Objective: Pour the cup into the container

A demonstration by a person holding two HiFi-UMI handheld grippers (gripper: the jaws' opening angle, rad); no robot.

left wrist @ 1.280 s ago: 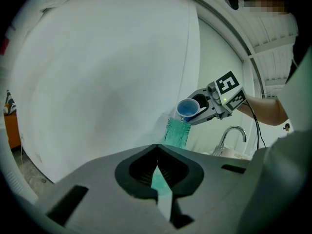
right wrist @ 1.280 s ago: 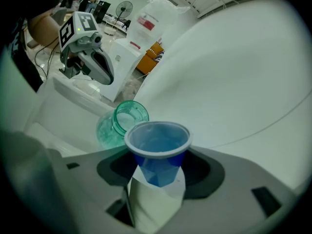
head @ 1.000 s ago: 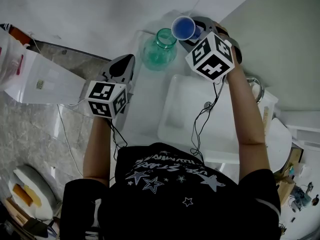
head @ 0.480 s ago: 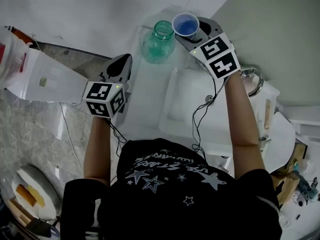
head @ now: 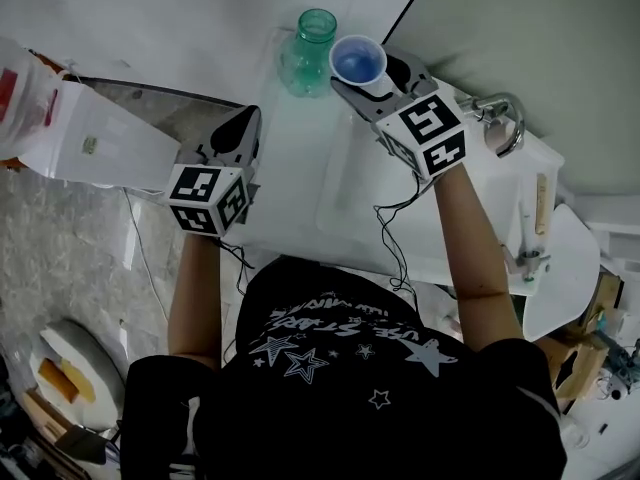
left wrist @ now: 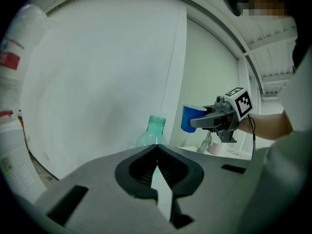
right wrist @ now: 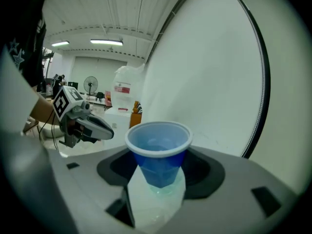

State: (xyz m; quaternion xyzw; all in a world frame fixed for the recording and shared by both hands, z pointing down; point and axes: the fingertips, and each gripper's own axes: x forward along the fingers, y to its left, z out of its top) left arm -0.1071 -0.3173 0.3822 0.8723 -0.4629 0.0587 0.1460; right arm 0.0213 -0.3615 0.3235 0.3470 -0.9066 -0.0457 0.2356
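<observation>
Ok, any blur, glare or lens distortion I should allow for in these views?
Head view: sharp, evenly lit, soft shadows. Left gripper view: strong fisheye, dark corners, mosaic patch top right, green bottle clear. Right gripper view: same fisheye, blue cup sharp, no glare on it.

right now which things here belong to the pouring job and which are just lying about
Job:
- cup, upright in the right gripper
- bottle, open-topped, beside the cup

Lying about:
- sink
- tap
- bag
- left gripper, shut and empty
</observation>
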